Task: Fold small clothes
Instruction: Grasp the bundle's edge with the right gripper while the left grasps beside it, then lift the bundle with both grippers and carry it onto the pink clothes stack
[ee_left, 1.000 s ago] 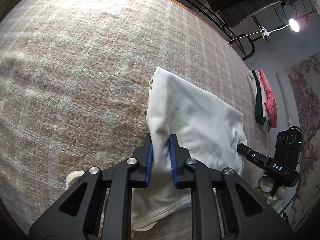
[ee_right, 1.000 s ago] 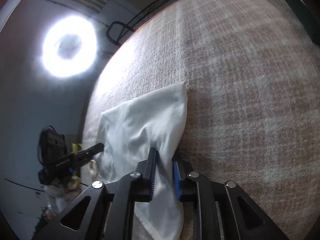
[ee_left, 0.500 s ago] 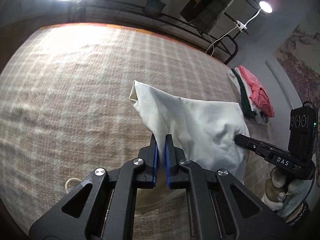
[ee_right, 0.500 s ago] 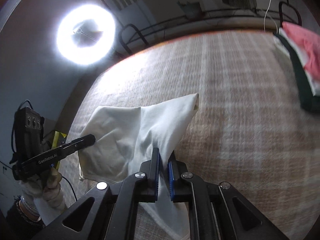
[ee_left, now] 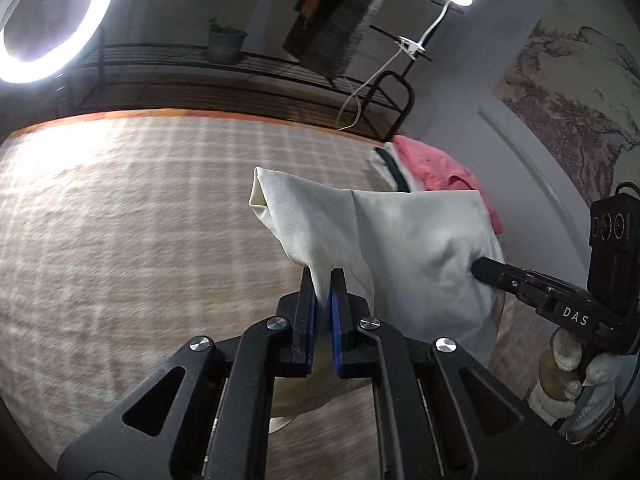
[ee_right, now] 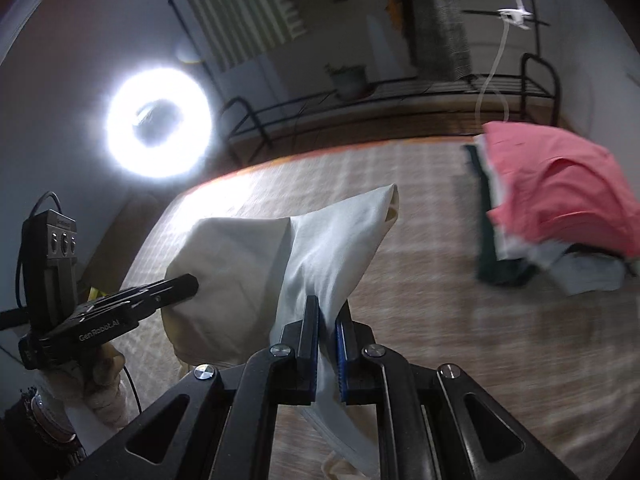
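A white garment point(ee_left: 400, 248) hangs in the air above the plaid-covered table point(ee_left: 120, 220), stretched between both grippers. My left gripper point(ee_left: 323, 280) is shut on one edge of the cloth. My right gripper point(ee_right: 328, 308) is shut on the other edge of the garment point(ee_right: 280, 264). The right gripper also shows in the left wrist view point(ee_left: 480, 270), pinching the cloth at the right. The left gripper shows in the right wrist view point(ee_right: 192, 284), at the cloth's left. The garment's lower hem droops below the fingers.
A pile of folded clothes with a pink one on top point(ee_right: 560, 200) lies at the table's far right; it also shows in the left wrist view point(ee_left: 436, 168). A ring light point(ee_right: 158, 132) and a black metal rack point(ee_left: 240, 64) stand behind the table.
Both grippers have lifted the white garment up off the table and tilted level, so the room behind the table has come into view. Both stay shut on the cloth.
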`<state>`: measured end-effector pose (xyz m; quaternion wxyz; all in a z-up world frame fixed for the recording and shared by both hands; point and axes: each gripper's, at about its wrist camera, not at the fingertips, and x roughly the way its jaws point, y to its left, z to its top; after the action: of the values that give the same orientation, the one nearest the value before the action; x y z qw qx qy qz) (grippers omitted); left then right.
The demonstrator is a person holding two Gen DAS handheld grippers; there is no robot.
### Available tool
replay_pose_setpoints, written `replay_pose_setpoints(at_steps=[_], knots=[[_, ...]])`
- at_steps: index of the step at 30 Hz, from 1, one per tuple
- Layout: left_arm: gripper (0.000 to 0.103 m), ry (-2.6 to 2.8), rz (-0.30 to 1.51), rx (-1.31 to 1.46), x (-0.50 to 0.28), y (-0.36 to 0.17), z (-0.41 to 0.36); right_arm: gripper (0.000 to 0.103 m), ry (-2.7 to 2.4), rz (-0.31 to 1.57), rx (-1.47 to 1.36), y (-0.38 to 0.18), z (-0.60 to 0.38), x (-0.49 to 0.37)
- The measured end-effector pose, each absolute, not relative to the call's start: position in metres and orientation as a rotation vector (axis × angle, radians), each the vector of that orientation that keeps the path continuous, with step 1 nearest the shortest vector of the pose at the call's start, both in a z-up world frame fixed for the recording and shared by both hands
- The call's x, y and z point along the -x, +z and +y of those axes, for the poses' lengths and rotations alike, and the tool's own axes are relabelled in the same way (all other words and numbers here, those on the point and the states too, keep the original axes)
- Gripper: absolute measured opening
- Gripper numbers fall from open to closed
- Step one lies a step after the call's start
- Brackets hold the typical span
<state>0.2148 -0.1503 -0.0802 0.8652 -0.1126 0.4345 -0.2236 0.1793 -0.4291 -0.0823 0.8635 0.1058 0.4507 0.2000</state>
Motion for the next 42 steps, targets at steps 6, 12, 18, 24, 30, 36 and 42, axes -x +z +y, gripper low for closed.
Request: replay_pose_setpoints(at_steps=[6, 12, 18, 24, 30, 36, 42], knots=[[0.004, -0.535, 0.875, 0.173, -0.231, -0.069, -0.223, 0.005, 0.317, 0.909, -0.199, -0.068, -0.489, -0.196], [0.004, -0.575, 0.85, 0.111, -0.259, -0.06, -0.288, 0.005, 0.227, 0.861, -0.167, -0.055, -0.549, -0.212], [0.004, -0.599, 0.816, 0.109, -0.301, -0.059, -0.341, 0.004, 0.134, 0.836, -0.136, -0.049, -0.6, -0.243], [0.004, -0.599, 0.784, 0.091, -0.333, -0.064, -0.393, 0.004, 0.061, 0.786, -0.107, -0.041, -0.643, -0.28], [0.004, -0.58, 0.783, 0.079, -0.355, -0.081, -0.419, 0.004, 0.004, 0.779, -0.085, -0.05, -0.673, -0.321], [0.004, -0.544, 0.805, 0.056, -0.367, -0.101, -0.427, 0.004, -0.011, 0.815, -0.074, -0.074, -0.68, -0.343], [0.004, -0.515, 0.78, -0.005, -0.365, -0.1, -0.436, 0.005, -0.039, 0.832, -0.062, -0.086, -0.68, -0.354]])
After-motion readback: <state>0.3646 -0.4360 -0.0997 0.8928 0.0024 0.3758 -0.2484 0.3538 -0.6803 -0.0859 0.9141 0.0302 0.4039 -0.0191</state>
